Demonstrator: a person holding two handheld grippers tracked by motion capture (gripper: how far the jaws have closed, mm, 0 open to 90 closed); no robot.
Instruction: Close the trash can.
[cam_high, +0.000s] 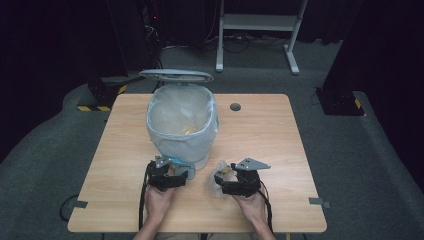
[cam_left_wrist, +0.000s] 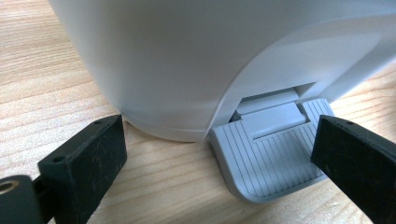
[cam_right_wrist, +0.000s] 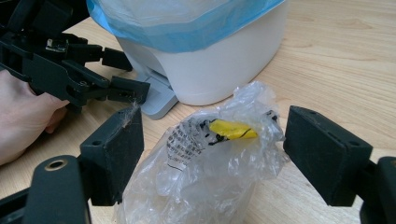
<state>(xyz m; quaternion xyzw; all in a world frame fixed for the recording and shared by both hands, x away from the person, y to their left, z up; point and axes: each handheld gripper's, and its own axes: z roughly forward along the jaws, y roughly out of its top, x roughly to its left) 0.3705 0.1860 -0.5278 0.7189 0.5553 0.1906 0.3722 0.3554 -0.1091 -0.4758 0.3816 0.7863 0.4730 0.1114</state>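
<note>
Near the table's (cam_high: 280, 107) front edge, the left gripper (cam_left_wrist: 219, 154) rests with jaws wide at the grey foot pedal (cam_left_wrist: 266, 158) of a white pedal bin (cam_high: 182, 122), likely pressing it to hold the lid (cam_high: 176, 75) raised. To its right, the right gripper (cam_right_wrist: 212, 154) stands wide around a crumpled clear plastic wrapper (cam_right_wrist: 210, 163), pads apart from it. The wrapper's black print and yellow label are unreadable.
</note>
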